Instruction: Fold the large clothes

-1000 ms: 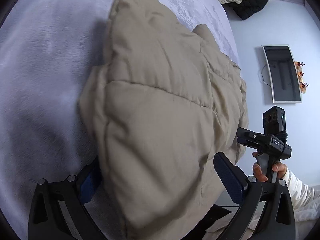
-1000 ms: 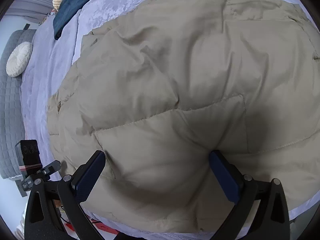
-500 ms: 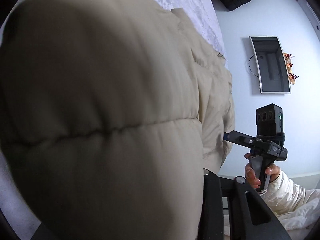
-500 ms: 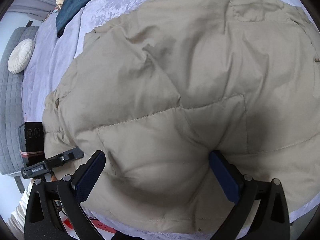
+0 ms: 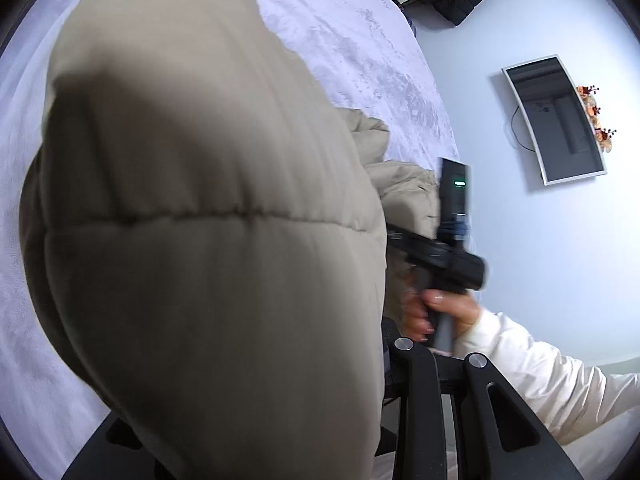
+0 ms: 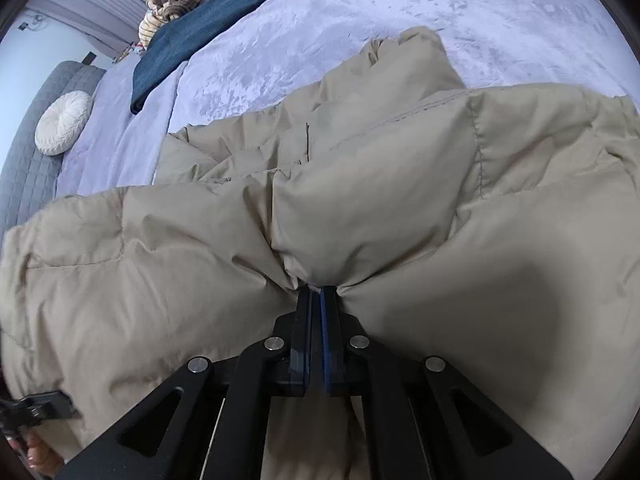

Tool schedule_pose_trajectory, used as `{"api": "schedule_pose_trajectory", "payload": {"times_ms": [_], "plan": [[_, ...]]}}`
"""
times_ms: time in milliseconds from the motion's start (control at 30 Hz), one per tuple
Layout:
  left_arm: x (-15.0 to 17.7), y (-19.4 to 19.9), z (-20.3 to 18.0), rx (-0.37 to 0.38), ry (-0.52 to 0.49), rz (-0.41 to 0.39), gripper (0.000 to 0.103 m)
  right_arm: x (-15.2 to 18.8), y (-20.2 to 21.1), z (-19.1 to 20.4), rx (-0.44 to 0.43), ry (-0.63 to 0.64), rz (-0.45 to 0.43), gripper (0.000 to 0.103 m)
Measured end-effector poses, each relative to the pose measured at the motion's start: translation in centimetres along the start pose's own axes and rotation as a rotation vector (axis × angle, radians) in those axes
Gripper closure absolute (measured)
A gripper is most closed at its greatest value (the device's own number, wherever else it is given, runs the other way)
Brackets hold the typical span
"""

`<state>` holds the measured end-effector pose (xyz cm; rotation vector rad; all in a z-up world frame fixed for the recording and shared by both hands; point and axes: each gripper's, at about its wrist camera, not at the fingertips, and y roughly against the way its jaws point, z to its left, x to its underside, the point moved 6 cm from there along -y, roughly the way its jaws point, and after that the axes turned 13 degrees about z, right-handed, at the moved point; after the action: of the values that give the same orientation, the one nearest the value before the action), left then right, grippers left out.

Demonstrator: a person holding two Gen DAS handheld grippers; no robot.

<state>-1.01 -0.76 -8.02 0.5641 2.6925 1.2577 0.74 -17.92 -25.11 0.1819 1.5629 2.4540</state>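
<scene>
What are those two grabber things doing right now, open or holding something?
Left gripper: fingers mostly hidden behind the beige puffer jacket; apparently shut on it.
Right gripper: fingers shut, pinching a fold of the beige puffer jacket.

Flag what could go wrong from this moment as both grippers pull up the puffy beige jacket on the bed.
1. The right gripper pinches only a small bunch of the beige jacket; the slick, padded fabric may slip out under its weight.
2. The jacket bulges across the left wrist view and hides the left gripper fingertips, so its grip cannot be checked.
3. The right hand sits close to the left gripper; they might collide.
</scene>
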Motion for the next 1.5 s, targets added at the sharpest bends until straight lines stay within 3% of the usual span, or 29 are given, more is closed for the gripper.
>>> {"api": "schedule_pose_trajectory", "payload": {"times_ms": [267,400,433,533,700,767,833,933,1033,1067,1133,1167,1233,1367,1433,1467,1500], "plan": [[-3.0,-3.1,-11.2,-0.113,-0.023,0.024,0.066,-1.1,-0.2,-1.8,-0.172,-0.026,0.064,0.103],[-4.3,-5.0,-15.8,-0.109,-0.066,0.078,0.03,0.3,3.1,-3.8,-0.214,-0.038,0.043,0.103],[-4.7,-5.6,-16.8,-0.104,-0.077,0.101,0.026,1.0,4.3,-4.7,-0.214,-0.04,0.028,0.103],[-5.9,-7.8,-19.2,-0.059,-0.134,0.181,0.026,3.3,7.3,-8.0,-0.211,-0.078,-0.023,0.103],[-7.5,-12.4,-21.5,0.117,-0.195,0.282,0.026,7.8,10.0,-13.3,-0.209,-0.187,-0.081,0.103],[-8.1,-14.8,-21.9,0.165,-0.208,0.291,0.026,9.4,10.2,-14.9,-0.21,-0.23,-0.091,0.103],[-9.0,-17.1,-21.8,0.162,-0.201,0.278,0.026,10.7,10.3,-16.1,-0.203,-0.268,-0.094,0.103],[-10.3,-18.0,-20.0,0.121,-0.203,0.233,0.026,12.9,11.2,-17.5,-0.19,-0.327,-0.111,0.099],[-10.0,-19.9,-22.0,0.025,-0.241,0.176,0.026,15.0,13.4,-18.3,-0.173,-0.355,-0.155,0.099],[-9.8,-20.6,-23.0,-0.017,-0.26,0.161,0.026,15.8,14.2,-18.3,-0.181,-0.361,-0.175,0.094],[-8.5,-20.9,-22.2,-0.089,-0.299,0.133,0.026,17.0,15.7,-18.2,-0.217,-0.365,-0.212,0.058],[-8.3,-20.9,-22.1,-0.123,-0.321,0.117,0.026,17.7,16.8,-17.9,-0.229,-0.362,-0.243,0.034],[-8.0,-21.7,-21.7,-0.175,-0.359,0.098,0.026,18.4,18.1,-16.8,-0.257,-0.34,-0.279,0.03],[-8.4,-20.5,-22.0,-0.242,-0.434,0.044,0.026,17.0,17.9,-14.8,-0.397,-0.305,-0.253,0.023],[-8.1,-18.0,-22.0,-0.269,-0.475,-0.012,0.026,15.3,17.2,-14.0,-0.363,-0.297,-0.233,0.023],[-8.6,-16.9,-22.0,-0.293,-0.49,-0.054,0.026,14.4,16.4,-13.9,-0.293,-0.307,-0.215,0.023],[-9.0,-15.8,-21.8,-0.319,-0.495,-0.1,0.026,13.9,16.2,-13.9,-0.24,-0.315,-0.21,0.035]]}}
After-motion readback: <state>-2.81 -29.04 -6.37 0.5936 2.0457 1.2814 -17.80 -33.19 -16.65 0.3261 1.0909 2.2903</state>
